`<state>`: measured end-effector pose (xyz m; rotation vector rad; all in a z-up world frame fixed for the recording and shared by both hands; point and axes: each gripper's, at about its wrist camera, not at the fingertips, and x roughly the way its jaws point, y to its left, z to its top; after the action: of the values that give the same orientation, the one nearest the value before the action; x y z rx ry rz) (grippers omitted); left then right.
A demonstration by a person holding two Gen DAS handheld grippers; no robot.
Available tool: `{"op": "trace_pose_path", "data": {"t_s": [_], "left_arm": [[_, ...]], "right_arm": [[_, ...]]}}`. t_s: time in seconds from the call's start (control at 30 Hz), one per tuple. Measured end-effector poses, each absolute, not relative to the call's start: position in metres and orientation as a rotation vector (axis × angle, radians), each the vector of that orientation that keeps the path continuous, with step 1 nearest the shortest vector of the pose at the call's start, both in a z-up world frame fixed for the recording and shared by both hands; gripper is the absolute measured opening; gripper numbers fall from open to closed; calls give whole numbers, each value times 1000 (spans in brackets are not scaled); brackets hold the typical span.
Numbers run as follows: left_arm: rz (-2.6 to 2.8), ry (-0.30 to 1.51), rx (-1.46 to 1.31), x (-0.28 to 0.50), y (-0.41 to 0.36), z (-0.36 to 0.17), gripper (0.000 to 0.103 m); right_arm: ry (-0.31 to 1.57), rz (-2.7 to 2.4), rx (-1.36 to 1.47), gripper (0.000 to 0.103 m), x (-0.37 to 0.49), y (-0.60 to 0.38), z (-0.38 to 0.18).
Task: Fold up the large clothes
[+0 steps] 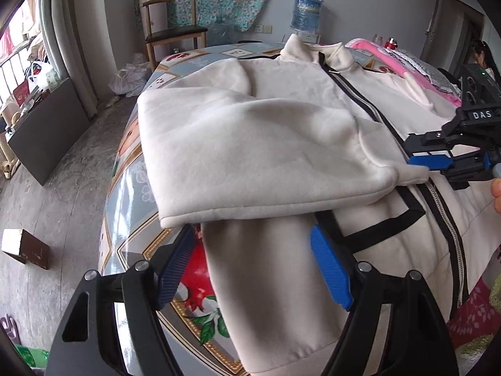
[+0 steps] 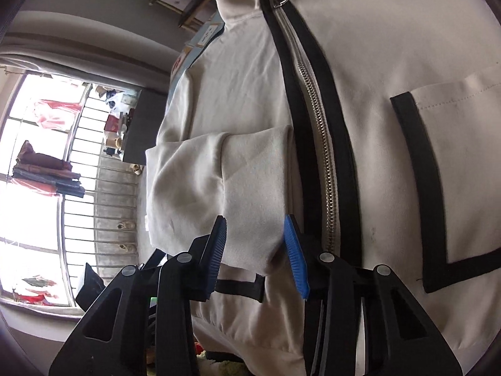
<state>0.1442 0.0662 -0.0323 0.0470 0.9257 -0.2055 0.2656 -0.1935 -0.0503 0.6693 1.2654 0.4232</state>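
A cream zip-up jacket (image 1: 391, 219) with black trim lies front up on the table, its zipper (image 2: 325, 144) closed. A fleecy part of it (image 1: 250, 131) is folded across its left side toward the zipper. My right gripper (image 2: 255, 219) comes in from the right with the corner of that fold (image 2: 250, 188) between its blue pads (image 2: 296, 257). A dark gap shows beside one pad, so the pads do not seem to press. My left gripper (image 1: 253, 230) stands open just over a cream sleeve (image 1: 266, 297) at the near edge, its fingers on either side.
The table (image 1: 131, 188) wears a glossy fruit-pattern cover and drops off to bare floor on the left. Farther off are a wooden chair (image 1: 172, 31), a water bottle (image 1: 307, 9) and a pink cloth (image 1: 391, 59). A brown box (image 1: 26, 247) sits on the floor. A person (image 1: 482, 56) is at far right.
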Motion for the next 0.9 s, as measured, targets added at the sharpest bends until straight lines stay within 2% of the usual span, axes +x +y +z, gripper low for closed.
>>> {"op": "trace_pose_path", "data": {"t_s": [0.1,0.3,0.37,0.47,0.53,0.6,0.9], "left_arm": [[-178,935,44,148,71,-35,74],[-156,950,27,156,77,-38,74],[-150,956,28,157,76,-40,73],[-141,956,34,157,75,-40,73],[-138,955,41,158,74,-41,73],[-137,956,49,158,74,-40,73],[-121,963,84,160,69,-38,73]], "right_arm": [[1240,385,669,42,264,-198,-46],[1274,420,639,41,265,-188,-52],[1273,410,578,37,264,-181,-50],[1274,381,503,26,263,-175,-49],[1266,358,451,13,261,-172,-48],[1237,350,416,9,258,-170,-42],[1035,333,307,6,263,-168,7]]}}
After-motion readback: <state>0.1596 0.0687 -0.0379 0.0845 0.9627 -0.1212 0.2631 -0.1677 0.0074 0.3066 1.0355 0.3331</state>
